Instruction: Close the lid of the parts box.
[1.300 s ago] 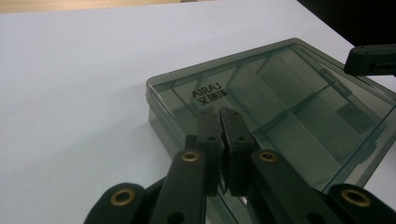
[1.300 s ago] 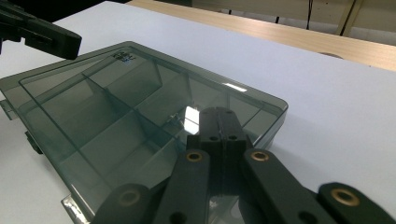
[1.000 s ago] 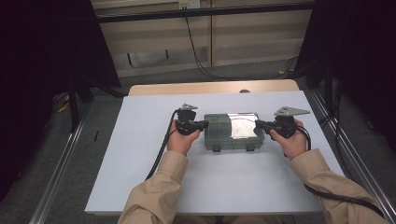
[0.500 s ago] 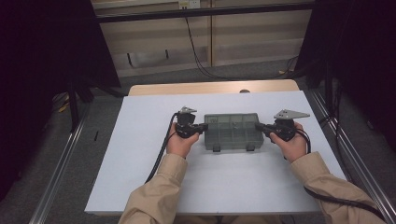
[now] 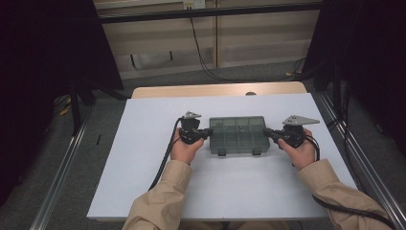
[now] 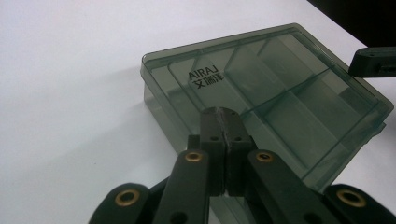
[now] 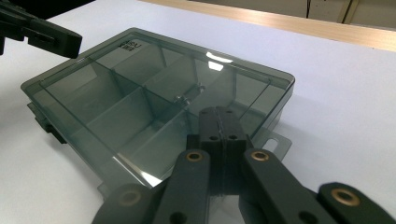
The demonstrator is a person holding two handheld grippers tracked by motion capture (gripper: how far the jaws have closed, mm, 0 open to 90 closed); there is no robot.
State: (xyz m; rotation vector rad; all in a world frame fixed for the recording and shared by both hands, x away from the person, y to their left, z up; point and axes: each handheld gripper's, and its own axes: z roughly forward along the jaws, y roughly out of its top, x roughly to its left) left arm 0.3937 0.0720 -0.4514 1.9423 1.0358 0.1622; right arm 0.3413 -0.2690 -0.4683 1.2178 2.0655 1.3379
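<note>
A smoky grey-green see-through compartment box [image 5: 238, 134] lies flat on the white table top [image 5: 143, 158] with its lid down. My left gripper [image 5: 209, 132] rests at the box's left end, jaws shut against each other with nothing between them. In the left gripper view its tips [image 6: 219, 112] sit over the lid edge of the box [image 6: 289, 88]. My right gripper [image 5: 266, 132] is at the box's right end, likewise shut and holding nothing. Its tips [image 7: 219, 112] overlap the near edge of the box [image 7: 130, 93]. A small metal piece [image 7: 187, 98] lies in one compartment.
Two latches [image 5: 221, 152] stick out from the box's near side. A wooden table edge [image 5: 220, 90] runs behind the white top. Metal rails [image 5: 62, 177] flank the table, and cables [image 5: 206, 57] hang at the back wall.
The bright glare on the box lid a second ago is gone and the lid now lies flat. Both hands have stayed at the box's ends.
</note>
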